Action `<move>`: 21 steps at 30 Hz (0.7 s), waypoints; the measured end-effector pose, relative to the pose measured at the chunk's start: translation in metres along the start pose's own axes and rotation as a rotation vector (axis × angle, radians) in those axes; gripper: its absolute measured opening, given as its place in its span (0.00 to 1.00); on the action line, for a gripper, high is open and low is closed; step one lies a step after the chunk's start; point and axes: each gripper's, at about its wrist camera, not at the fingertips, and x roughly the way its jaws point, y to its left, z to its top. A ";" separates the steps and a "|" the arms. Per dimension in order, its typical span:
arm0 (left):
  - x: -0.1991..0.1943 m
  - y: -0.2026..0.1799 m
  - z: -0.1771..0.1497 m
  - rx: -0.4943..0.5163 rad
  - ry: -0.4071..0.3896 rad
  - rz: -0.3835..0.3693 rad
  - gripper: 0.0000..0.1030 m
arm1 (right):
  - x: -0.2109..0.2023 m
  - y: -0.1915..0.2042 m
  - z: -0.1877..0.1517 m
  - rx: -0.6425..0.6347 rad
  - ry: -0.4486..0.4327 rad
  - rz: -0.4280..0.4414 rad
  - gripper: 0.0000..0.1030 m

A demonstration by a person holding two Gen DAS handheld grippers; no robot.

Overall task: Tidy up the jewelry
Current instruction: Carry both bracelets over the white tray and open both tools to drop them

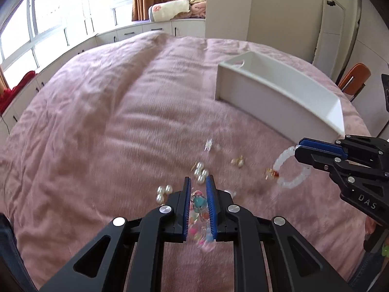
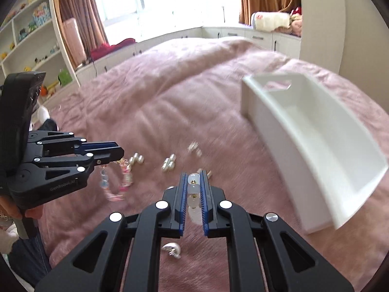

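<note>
Left claw (image 1: pixel 199 189) pinches a colourful bead bracelet (image 1: pixel 199 209); right claw (image 2: pixel 194 182) pinches a white bead bracelet (image 2: pixel 193 189) above the bed (image 1: pixel 97 121).

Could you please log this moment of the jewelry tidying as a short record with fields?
surface: pink blanket
left gripper: shut on colourful bead bracelet
right gripper: shut on white bead bracelet
container: white box, open top, on the blanket
still loose: pearl earrings, scattered on the blanket
blur: small pieces indistinct
</note>
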 end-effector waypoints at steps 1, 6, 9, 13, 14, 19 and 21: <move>-0.002 -0.004 0.010 0.009 -0.012 -0.006 0.17 | -0.005 -0.005 0.005 0.002 -0.010 -0.003 0.10; -0.009 -0.035 0.058 0.075 -0.066 -0.054 0.17 | -0.034 -0.042 0.031 0.006 -0.072 -0.056 0.10; -0.013 -0.058 0.087 0.115 -0.101 -0.077 0.17 | -0.047 -0.066 0.040 0.025 -0.100 -0.086 0.10; -0.013 -0.085 0.123 0.128 -0.124 -0.123 0.17 | -0.061 -0.095 0.044 0.052 -0.129 -0.115 0.10; -0.014 -0.091 0.131 0.128 -0.127 -0.133 0.17 | -0.063 -0.102 0.045 0.060 -0.133 -0.118 0.10; -0.013 -0.122 0.164 0.169 -0.158 -0.133 0.17 | -0.074 -0.127 0.051 0.086 -0.159 -0.122 0.10; -0.010 -0.135 0.177 0.187 -0.162 -0.126 0.17 | -0.075 -0.132 0.055 0.086 -0.164 -0.123 0.10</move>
